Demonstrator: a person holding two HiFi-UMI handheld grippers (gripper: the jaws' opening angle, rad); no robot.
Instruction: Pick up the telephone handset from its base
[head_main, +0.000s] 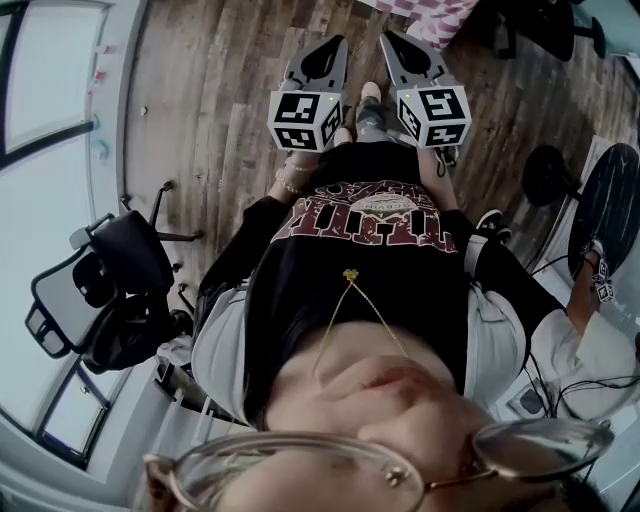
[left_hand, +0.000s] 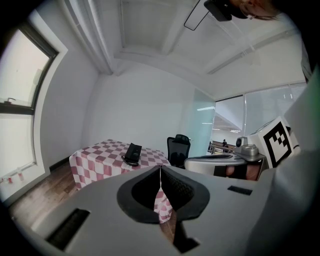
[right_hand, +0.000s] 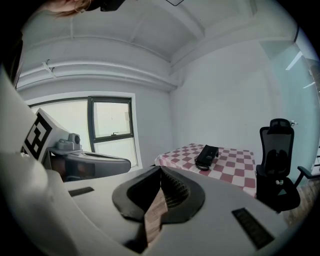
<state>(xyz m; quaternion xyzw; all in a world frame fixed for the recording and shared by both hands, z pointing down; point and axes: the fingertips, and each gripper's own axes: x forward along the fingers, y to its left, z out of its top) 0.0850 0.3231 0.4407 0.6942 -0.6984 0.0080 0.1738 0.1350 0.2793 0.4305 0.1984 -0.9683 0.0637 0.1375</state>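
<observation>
A black telephone (left_hand: 132, 153) with its handset on the base lies on a table under a pink-and-white checked cloth (left_hand: 97, 156), a few steps ahead. The right gripper view shows the telephone (right_hand: 207, 156) on the same table (right_hand: 239, 165). In the head view only a corner of the cloth (head_main: 432, 14) shows at the top edge. My left gripper (left_hand: 160, 169) and right gripper (right_hand: 160, 170) are shut and hold nothing. They are held side by side in front of the person's body, left gripper (head_main: 338, 42) and right gripper (head_main: 386, 36) above the wooden floor.
A black office chair (left_hand: 178, 149) stands right of the table, also the office chair (right_hand: 276, 160) in the right gripper view. Another black chair (head_main: 105, 290) stands by the window wall at the left. A round black stool (head_main: 610, 205) and cables are at the right.
</observation>
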